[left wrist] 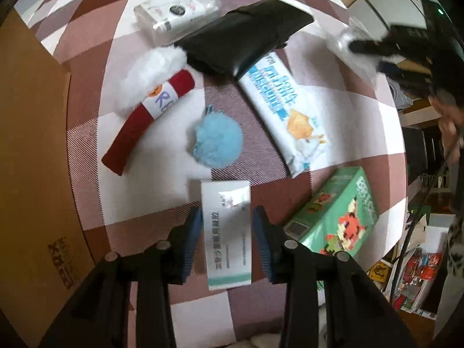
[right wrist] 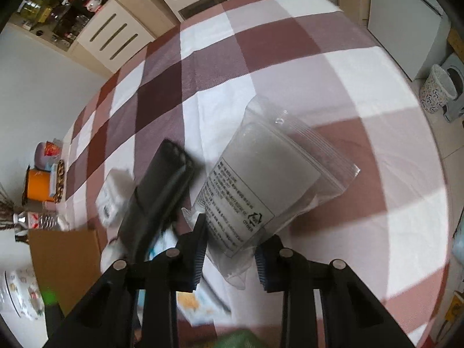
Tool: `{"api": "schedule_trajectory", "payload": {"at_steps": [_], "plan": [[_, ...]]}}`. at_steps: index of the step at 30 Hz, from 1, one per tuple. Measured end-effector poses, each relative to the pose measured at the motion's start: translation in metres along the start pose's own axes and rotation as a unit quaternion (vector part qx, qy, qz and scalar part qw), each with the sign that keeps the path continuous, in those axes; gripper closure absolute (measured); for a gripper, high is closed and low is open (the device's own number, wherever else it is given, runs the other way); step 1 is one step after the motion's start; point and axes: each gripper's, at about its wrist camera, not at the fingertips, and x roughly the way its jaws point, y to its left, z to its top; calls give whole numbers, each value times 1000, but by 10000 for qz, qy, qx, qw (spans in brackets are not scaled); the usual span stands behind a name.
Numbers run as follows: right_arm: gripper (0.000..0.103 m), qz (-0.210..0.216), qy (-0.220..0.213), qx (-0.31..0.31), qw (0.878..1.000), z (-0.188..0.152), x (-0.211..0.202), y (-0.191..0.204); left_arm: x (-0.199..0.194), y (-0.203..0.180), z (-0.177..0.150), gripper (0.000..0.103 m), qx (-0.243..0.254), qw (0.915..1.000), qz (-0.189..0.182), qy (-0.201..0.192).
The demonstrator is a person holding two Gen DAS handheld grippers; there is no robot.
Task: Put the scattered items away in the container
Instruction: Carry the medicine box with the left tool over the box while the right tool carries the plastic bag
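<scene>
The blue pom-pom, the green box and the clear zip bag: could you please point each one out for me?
blue pom-pom [left wrist: 218, 142], left wrist view, centre of its fluffy ball.
green box [left wrist: 337, 217], left wrist view, middle of its printed top face.
clear zip bag [right wrist: 261, 185], right wrist view, middle of the bag above its label.

Black left gripper [left wrist: 223, 239]; 2 ribbed blue pads [left wrist: 193, 240]; silver screws

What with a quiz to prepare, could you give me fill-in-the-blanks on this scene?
The pom-pom is ____.
The left gripper grips a white box beside a ____ carton.
The right gripper grips a bag that is ____.
Missing words: blue; green; clear.
</scene>
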Motion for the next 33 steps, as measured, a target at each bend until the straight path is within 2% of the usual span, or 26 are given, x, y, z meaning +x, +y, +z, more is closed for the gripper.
{"api": "schedule_trajectory", "payload": {"at_steps": [3,5,6,8,12,17,21,25,33], "plan": [[73,20,-52,-9,10000,-21,-19,-4,2,-17,4,66,126,9999,79,-13],[73,18,-86,45,10000,-32,-29,-7,15,-29,2,66,112,9998,75,129],[73,18,-101,64,9999,-38,-33,-8,20,-28,2,65,95,9997,57,222],[73,0,-120,64,9999,-45,-39,-9,15,-1,-8,64,136,9995,110,263],[73,-77,-80,8,9999,-59,-45,-9,30,-8,-10,63,387,9977,362,423],[73,-145,-72,-62,9998,-71,-50,-6,27,-6,-16,65,431,9973,454,393],[73,-235,-102,-262,9993,-79,-58,0,10,1,-18,66,304,9982,440,269],[73,-221,-145,-418,9988,-86,-70,9,-26,-1,-20,66,345,9989,332,-25],[73,-189,-314,-704,9968,-91,-99,32,-82,-34,-22,66,518,9973,10,-525]]}}
